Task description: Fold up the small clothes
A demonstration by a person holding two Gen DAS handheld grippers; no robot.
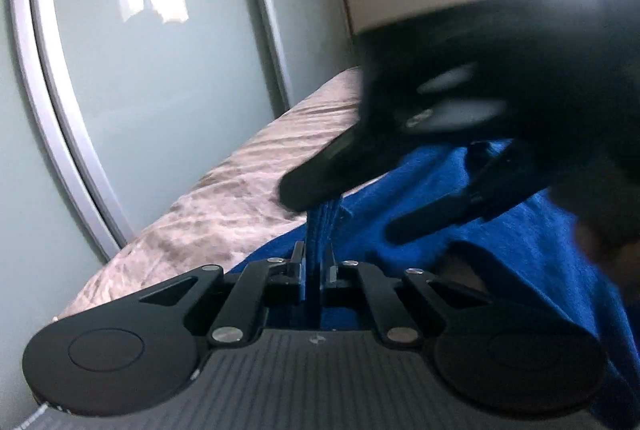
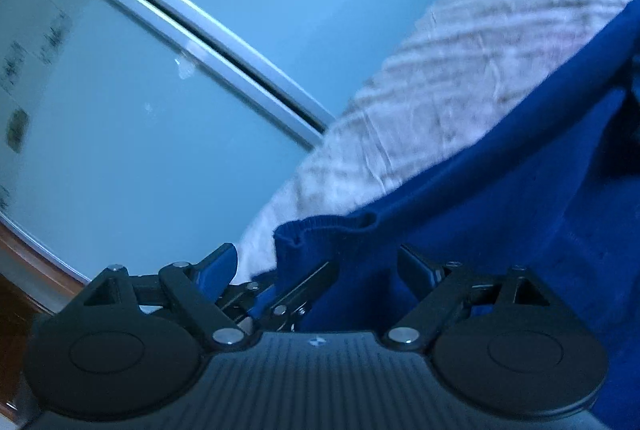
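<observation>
Pale frosted wardrobe doors (image 1: 160,78) with grey metal frames fill the background beyond both grippers, and a bed with a wrinkled beige-pink bedspread (image 1: 240,186) runs up against them.

Seen from the left wrist, the left gripper (image 1: 315,266) has its two fingers drawn close together, clamped on a narrow ribbed edge of a blue garment (image 1: 460,190). That pinched strip rises straight ahead from between the fingers. Ahead and to the right, the rest of the blue cloth spreads across the bedspread. Above it, blurred, hangs the right gripper (image 1: 340,198), its fingers (image 1: 432,218) spread apart, the nearer one touching or just over the same strip of cloth; which of the two cannot be told.

Seen from the right wrist, the right gripper (image 2: 316,262) is released, its fingers (image 2: 218,266) standing wide. A ribbed cuff or hem of the blue garment (image 2: 500,190) lies between them, unpinched, and the cloth stretches away ahead and to the right as a taut fold. Bedspread (image 2: 460,70) shows just beyond the cuff, ahead and to the left of the cloth.
</observation>
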